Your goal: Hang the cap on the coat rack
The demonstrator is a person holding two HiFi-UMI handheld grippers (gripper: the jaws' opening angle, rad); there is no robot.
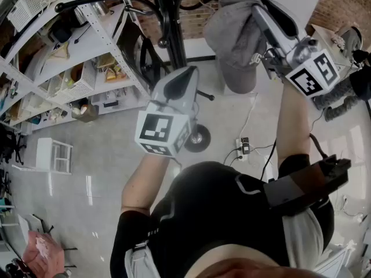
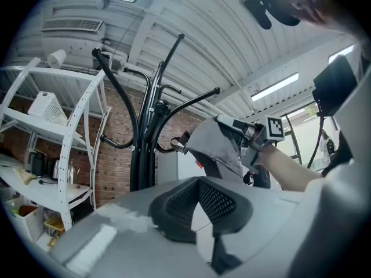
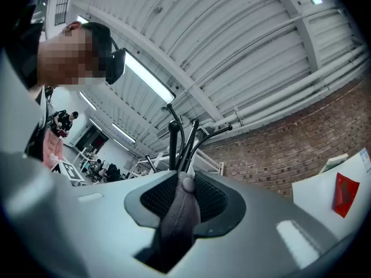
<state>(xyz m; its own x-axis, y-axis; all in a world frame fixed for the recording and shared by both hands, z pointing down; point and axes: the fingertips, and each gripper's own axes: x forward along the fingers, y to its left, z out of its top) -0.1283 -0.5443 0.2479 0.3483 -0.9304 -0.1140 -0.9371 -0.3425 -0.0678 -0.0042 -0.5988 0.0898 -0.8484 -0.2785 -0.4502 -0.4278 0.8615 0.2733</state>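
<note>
The grey cap [image 1: 235, 45] hangs raised in front of the black coat rack [image 1: 174, 28], its crown drooping down. My right gripper [image 1: 259, 9] is shut on it; in the right gripper view a fold of grey cap fabric [image 3: 177, 219] is pinched between the black pads, and the coat rack's hooks [image 3: 181, 141] rise just beyond. My left gripper [image 1: 186, 74] is lower, near the rack's pole, shut with nothing in it. From the left gripper view the coat rack [image 2: 148, 126] stands left of the cap [image 2: 217, 143], which the right gripper [image 2: 232, 125] holds beside a curved hook.
White wire shelving [image 1: 69, 51] full of small items stands to the left of the rack. On the grey floor are the rack's base [image 1: 197, 138], a power strip with cables [image 1: 243, 146] and a white stool [image 1: 55, 155]. A brick wall [image 3: 278, 155] is behind.
</note>
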